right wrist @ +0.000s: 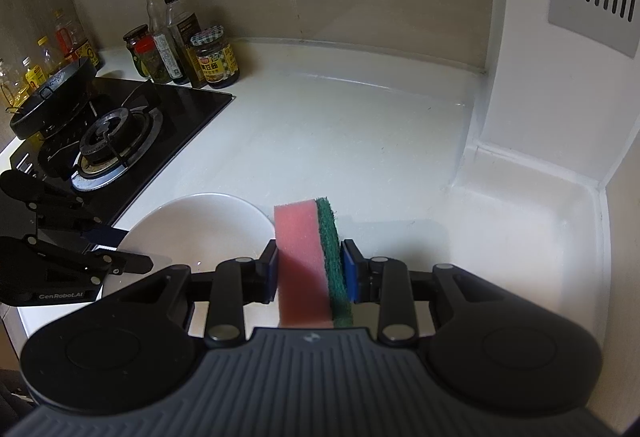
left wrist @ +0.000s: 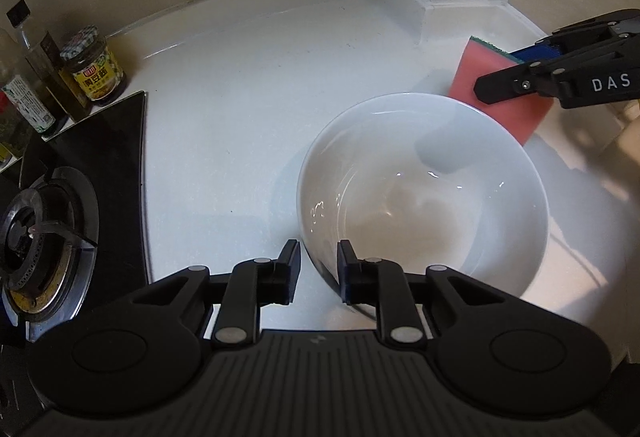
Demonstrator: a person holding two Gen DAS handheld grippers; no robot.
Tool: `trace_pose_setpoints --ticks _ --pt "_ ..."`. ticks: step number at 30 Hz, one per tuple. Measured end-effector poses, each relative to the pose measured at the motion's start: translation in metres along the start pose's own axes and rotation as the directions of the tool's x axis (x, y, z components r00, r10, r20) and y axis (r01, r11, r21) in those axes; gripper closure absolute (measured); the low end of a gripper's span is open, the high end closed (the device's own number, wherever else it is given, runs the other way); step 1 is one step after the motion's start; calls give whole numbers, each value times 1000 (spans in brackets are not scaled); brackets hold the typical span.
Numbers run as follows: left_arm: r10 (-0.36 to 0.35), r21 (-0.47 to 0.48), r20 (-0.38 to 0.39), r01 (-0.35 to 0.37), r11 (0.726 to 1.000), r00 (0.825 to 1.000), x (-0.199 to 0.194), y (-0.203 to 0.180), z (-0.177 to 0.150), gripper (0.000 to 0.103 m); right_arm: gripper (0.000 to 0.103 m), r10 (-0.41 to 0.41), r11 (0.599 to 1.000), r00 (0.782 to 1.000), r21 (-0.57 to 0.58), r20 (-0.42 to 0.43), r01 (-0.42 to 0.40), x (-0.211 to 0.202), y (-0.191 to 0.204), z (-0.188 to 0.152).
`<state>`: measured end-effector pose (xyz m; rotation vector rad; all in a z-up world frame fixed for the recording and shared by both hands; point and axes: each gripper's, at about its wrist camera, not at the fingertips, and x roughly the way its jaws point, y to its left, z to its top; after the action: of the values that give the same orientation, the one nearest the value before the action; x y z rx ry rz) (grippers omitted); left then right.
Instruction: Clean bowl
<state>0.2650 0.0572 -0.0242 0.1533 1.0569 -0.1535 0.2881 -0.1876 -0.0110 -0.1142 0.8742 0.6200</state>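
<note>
White tabletop carried bowl. Left gripper straddled bowl's near rim, grip uncertain. Right gripper pinched sponge upright; bowl lay to its left.

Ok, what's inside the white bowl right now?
The white bowl holds no object; only a faint brownish smear on its bottom and some glints, maybe wetness. The left gripper straddles the near rim and hides that part. The sponge is outside it.

"DAS" stands on the right gripper; "GenRobot.AI" on the left gripper.
</note>
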Motion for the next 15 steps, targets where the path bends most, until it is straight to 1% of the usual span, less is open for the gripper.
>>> trace_pose_setpoints --ticks 6,9,12,15 --pt "8 6 5 -8 1000 1000 -1 1 1 89 75 -4 1000 1000 -7 -5 4 0 3 0" --pt "0 37 3 0 999 1000 0 2 3 89 75 -7 1000 1000 -2 -7 7 1 4 2" --pt "0 140 4 -1 990 1000 4 0 9 89 75 -17 1000 1000 -5 -13 17 2 6 3" --pt "-4 255 14 0 967 1000 8 -2 17 89 75 -40 999 999 -25 -23 40 3 10 6"
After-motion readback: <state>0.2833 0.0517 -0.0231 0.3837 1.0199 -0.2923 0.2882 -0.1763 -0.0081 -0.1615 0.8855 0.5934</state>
